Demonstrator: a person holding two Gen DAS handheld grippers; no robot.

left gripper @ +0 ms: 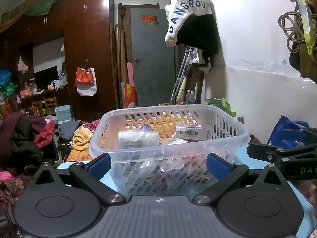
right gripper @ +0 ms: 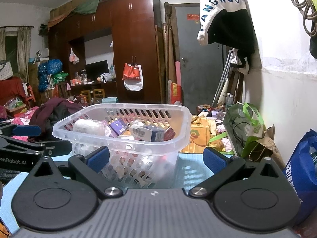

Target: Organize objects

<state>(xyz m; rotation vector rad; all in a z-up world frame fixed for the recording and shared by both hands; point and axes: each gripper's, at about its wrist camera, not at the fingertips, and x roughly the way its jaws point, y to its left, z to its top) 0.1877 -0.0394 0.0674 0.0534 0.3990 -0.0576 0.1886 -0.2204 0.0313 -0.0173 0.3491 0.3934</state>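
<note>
A clear slotted plastic basket point(left gripper: 227, 144) stands on a light blue surface point(right gripper: 190, 168) and holds several small packets and boxes, among them a white barcoded box point(left gripper: 191, 132) and a purple box point(right gripper: 118, 126). My left gripper point(left gripper: 158, 165) is open, its blue pads level with the basket's near wall, nothing between them. My right gripper point(right gripper: 156, 158) is open too, just in front of the basket's point(right gripper: 184, 123) right corner, empty. The right gripper shows at the right edge of the left wrist view point(left gripper: 285, 154), and the left gripper at the left edge of the right wrist view point(right gripper: 25, 138).
A blue bag point(right gripper: 303, 168), a brown paper bag point(right gripper: 265, 148) and a green-handled plastic bag point(right gripper: 245, 127) stand by the white wall on the right. Heaped clothes point(left gripper: 25, 138) lie to the left. A dark wardrobe point(left gripper: 87, 49) and a grey door point(left gripper: 152, 59) stand behind.
</note>
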